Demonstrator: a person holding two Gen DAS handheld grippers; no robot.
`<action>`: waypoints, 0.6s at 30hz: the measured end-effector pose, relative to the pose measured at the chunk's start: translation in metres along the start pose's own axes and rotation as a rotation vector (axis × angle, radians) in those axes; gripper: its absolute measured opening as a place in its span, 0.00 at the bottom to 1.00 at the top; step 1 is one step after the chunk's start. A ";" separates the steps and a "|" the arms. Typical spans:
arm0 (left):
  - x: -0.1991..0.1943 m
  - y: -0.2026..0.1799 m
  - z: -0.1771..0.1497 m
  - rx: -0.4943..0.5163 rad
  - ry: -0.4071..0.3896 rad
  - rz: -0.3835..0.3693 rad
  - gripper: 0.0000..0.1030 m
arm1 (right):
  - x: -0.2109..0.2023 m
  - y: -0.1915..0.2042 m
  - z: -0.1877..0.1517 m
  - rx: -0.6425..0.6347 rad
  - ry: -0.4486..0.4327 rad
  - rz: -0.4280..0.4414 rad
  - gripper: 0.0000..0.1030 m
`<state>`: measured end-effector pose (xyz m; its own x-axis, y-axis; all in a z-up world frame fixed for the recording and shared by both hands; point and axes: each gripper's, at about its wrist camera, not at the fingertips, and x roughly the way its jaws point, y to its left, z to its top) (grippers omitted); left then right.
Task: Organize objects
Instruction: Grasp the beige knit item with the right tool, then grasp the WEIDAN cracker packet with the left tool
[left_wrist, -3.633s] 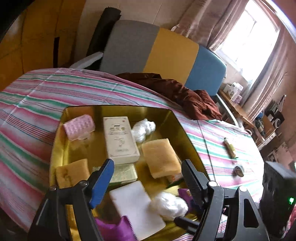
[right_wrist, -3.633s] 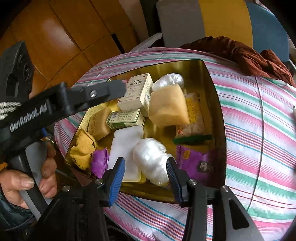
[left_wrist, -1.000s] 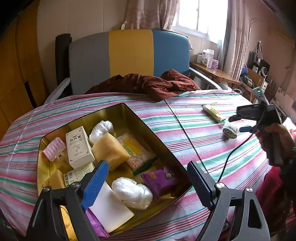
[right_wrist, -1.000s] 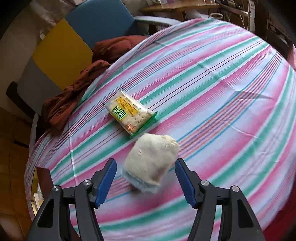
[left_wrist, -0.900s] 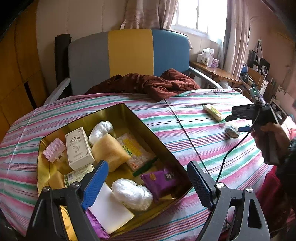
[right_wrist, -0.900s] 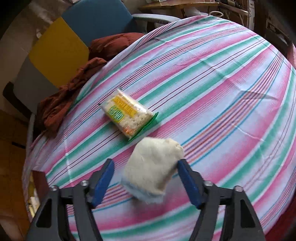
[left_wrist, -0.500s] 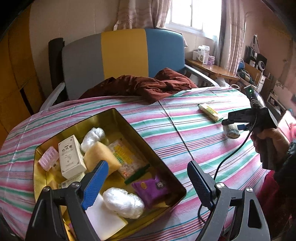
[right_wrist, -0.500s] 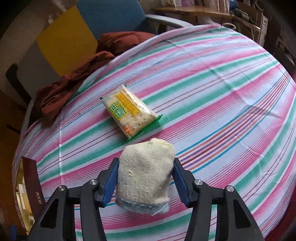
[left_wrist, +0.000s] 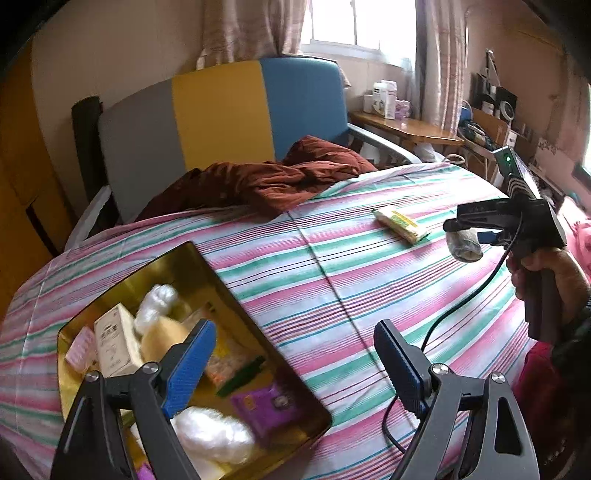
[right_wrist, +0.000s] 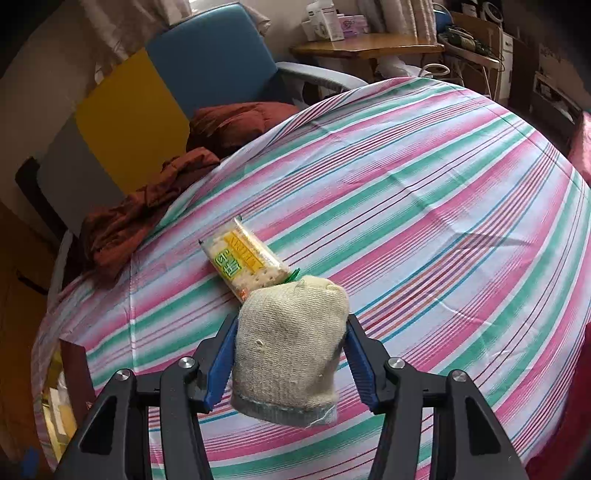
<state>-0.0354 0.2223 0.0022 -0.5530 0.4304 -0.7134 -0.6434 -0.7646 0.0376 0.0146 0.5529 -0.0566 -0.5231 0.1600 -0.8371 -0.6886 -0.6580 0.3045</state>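
My right gripper (right_wrist: 290, 354) is shut on a rolled cream knit sock (right_wrist: 291, 343) and holds it above the striped tablecloth; the sock also shows in the left wrist view (left_wrist: 463, 243). A yellow-green cracker packet (right_wrist: 245, 264) lies on the cloth just beyond it, and also shows in the left wrist view (left_wrist: 400, 225). My left gripper (left_wrist: 291, 360) is open and empty, hovering over the near corner of a gold tin tray (left_wrist: 236, 295) that holds a white box (left_wrist: 114, 343), a yellow sponge (left_wrist: 162, 339), a purple packet (left_wrist: 267, 406) and white bundles (left_wrist: 214, 435).
A dark red cloth (left_wrist: 266, 181) lies crumpled at the table's far edge, before a grey, yellow and blue chair (left_wrist: 221, 114). A wooden side table (left_wrist: 406, 129) with boxes stands by the window. A black cable (left_wrist: 461, 306) hangs from the right gripper.
The right gripper has closed on the sock and lifted it off the cloth. The left gripper has drawn back and swung right, so the tray now sits lower left in its view.
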 end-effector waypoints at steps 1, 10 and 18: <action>0.003 -0.005 0.003 0.014 0.003 -0.003 0.85 | -0.003 -0.002 0.001 0.007 -0.010 0.002 0.55; 0.029 -0.042 0.024 0.083 0.033 -0.040 0.85 | -0.019 -0.018 0.008 0.070 -0.067 0.022 0.55; 0.067 -0.070 0.045 0.094 0.112 -0.097 0.85 | -0.032 -0.031 0.012 0.124 -0.099 0.070 0.55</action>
<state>-0.0511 0.3266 -0.0168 -0.4266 0.4401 -0.7901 -0.7409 -0.6712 0.0262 0.0463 0.5770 -0.0341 -0.6147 0.1922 -0.7650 -0.7022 -0.5750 0.4198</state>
